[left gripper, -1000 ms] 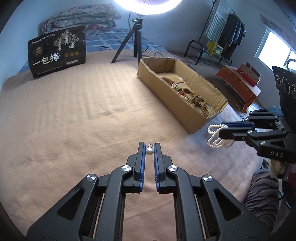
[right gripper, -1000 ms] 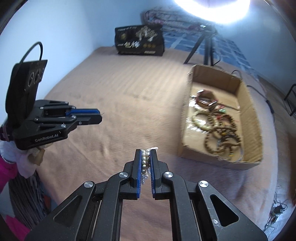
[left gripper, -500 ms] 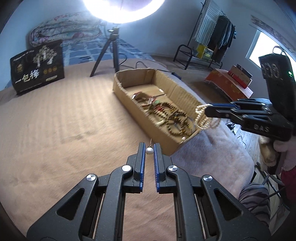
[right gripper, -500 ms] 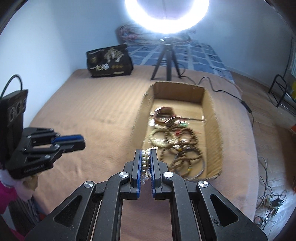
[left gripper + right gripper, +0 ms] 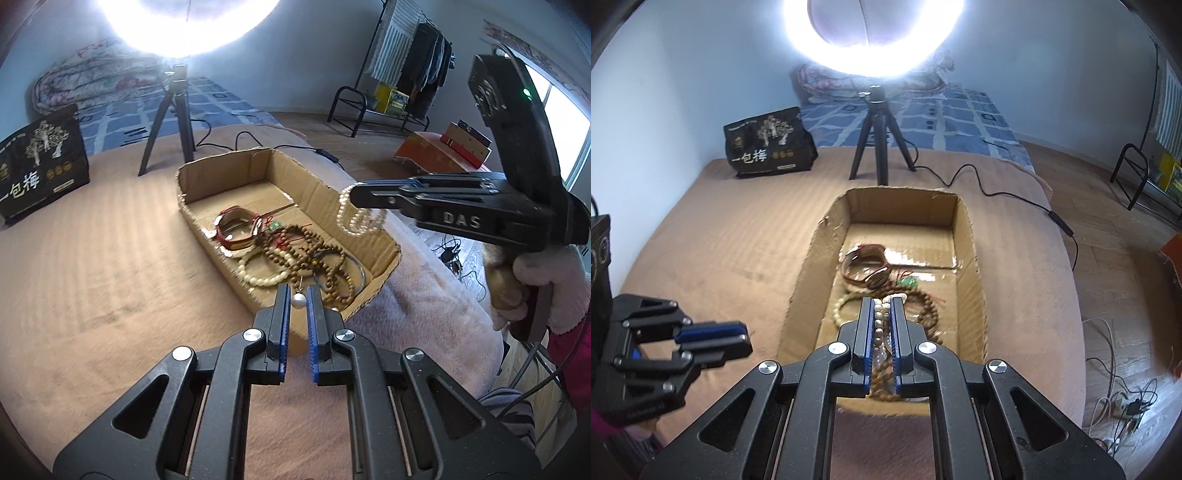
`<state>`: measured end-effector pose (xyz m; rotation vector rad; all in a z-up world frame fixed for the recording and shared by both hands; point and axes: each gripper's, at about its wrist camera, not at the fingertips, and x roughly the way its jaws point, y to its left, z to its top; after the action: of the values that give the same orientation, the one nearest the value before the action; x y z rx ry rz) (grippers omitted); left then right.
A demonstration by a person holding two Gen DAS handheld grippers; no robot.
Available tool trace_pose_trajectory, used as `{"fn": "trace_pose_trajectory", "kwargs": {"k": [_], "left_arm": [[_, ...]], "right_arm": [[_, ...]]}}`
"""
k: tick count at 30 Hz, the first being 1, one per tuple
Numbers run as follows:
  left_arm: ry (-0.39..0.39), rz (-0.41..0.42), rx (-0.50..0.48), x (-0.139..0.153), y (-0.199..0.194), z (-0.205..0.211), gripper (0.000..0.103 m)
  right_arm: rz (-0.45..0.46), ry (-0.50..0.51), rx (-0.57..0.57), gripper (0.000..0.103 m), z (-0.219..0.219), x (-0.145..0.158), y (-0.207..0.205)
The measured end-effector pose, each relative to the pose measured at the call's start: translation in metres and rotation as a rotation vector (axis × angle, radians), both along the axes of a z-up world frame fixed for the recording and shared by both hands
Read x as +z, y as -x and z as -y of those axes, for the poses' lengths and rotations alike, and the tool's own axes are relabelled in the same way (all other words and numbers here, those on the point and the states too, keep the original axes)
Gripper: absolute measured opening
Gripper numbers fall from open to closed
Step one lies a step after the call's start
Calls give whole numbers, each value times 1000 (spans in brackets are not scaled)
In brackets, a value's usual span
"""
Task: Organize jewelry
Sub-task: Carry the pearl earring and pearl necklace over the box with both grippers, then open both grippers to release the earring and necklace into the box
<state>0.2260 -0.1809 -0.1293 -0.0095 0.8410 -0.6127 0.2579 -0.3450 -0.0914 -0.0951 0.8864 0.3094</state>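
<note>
- Most of the jewelry (image 5: pixel 295 247) already lies in the box (image 5: pixel 384 266) on the bed (image 5: pixel 110 258).
- Left gripper (image 5: pixel 298 295), jaws clenched on a pearl earring (image 5: pixel 297 301), hovers over the box's near end.
- Right gripper (image 5: pixel 882 310) grips a pearl bracelet (image 5: pixel 356 218) above the box; both are left to drop.

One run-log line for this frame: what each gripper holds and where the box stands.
left gripper: shut on pearl earring | right gripper: shut on pearl bracelet | box: on bed, jewelry inside
</note>
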Motion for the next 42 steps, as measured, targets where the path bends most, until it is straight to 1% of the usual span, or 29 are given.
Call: {"fn": "trace_pose_trajectory", "kwargs": {"k": [6, 10, 16, 24, 33, 34, 35, 36, 37, 38, 42], "left_arm": [[1, -13, -3, -7, -10, 12, 7], [0, -27, 5, -14, -16, 17, 7], [-35, -20, 18, -18, -21, 22, 7], [-33, -19, 18, -19, -25, 24, 7], [-42, -25, 15, -19, -24, 28, 7], [-45, -30, 16, -19, -24, 28, 7], [-47, -31, 17, -20, -24, 29, 9], [-50, -31, 17, -20, -24, 29, 19], [-50, -32, 19, -20, -23, 29, 26], [-50, -30, 22, -20, -23, 29, 37], [-56, -31, 28, -20, -21, 28, 38]], "right_arm": [[-5, -5, -26, 7, 5, -5, -19], [-17, 11, -32, 7, 4, -13, -31], [-38, 11, -42, 7, 7, -22, -44], [-47, 19, -46, 7, 7, -27, -49], [-31, 34, -61, 8, 8, -24, -50], [-28, 39, -63, 9, 8, -23, -50], [-25, 45, -66, 17, 8, -22, -50], [-21, 48, -69, 31, 8, -22, -49], [-15, 48, -71, 39, 8, -21, -48], [-2, 44, -72, 50, 8, -19, -47], [-1, 44, -79, 54, 8, -17, -45]]}}
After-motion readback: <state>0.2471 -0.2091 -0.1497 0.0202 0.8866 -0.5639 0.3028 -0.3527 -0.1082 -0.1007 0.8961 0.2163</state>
